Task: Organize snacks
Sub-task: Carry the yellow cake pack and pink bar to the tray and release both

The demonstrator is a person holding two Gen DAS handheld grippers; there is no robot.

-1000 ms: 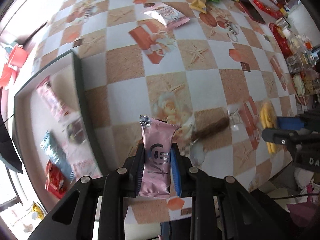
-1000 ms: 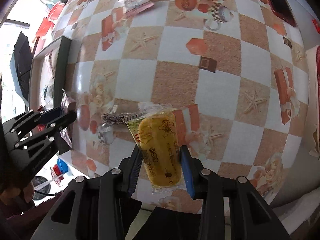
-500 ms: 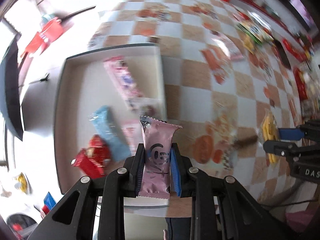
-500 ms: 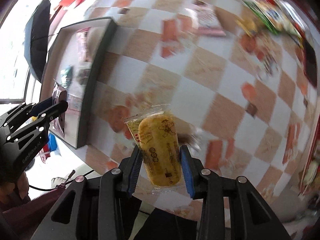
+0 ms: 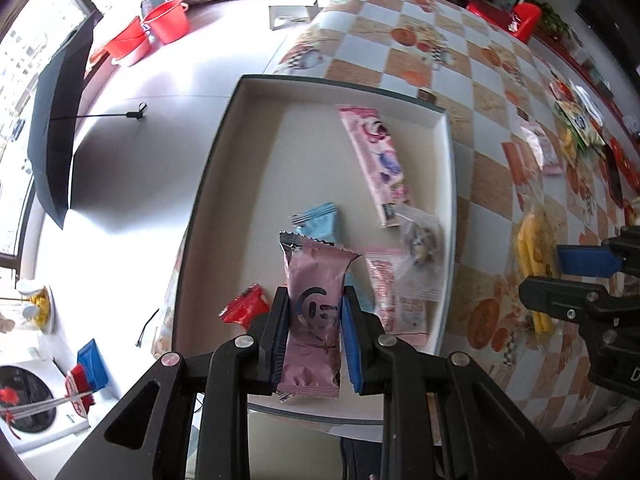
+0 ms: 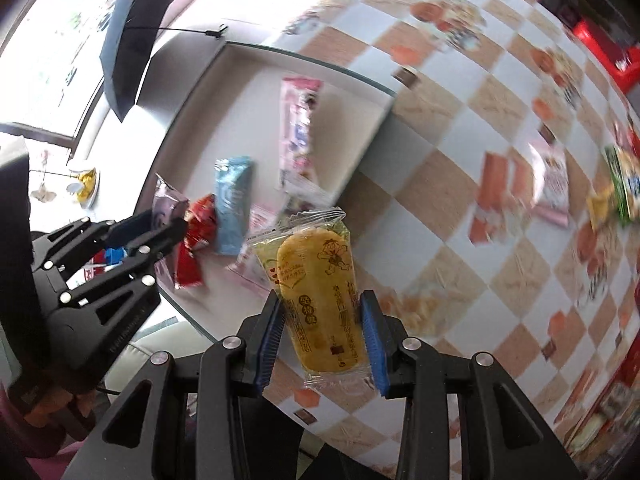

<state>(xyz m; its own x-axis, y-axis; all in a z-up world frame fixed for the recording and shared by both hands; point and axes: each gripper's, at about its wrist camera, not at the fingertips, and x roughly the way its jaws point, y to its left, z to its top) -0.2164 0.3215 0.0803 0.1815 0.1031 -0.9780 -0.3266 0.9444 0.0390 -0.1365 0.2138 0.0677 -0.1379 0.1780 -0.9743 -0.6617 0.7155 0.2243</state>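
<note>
Left gripper (image 5: 314, 334) is clamped on a pink wrapped snack (image 5: 314, 312), held upright above the near part of a white tray (image 5: 212, 184). In the tray lie a long pink packet (image 5: 378, 164), a blue packet (image 5: 320, 222), a red packet (image 5: 244, 308), a clear bag (image 5: 422, 248) and a pink-and-white packet (image 5: 400, 300). To the right, over the checkered tablecloth (image 5: 484, 168), the right gripper (image 5: 576, 276) shows with a yellow cracker pack (image 5: 534, 248).

Right gripper (image 6: 322, 328), in its own view, is pressed on both sides of the yellow cracker pack (image 6: 320, 304), held above the tablecloth (image 6: 460, 216) just beside the tray's (image 6: 192, 120) right wall. The left gripper (image 6: 160, 232) appears at the left with its pink snack (image 6: 168, 206) over the tray.
</note>
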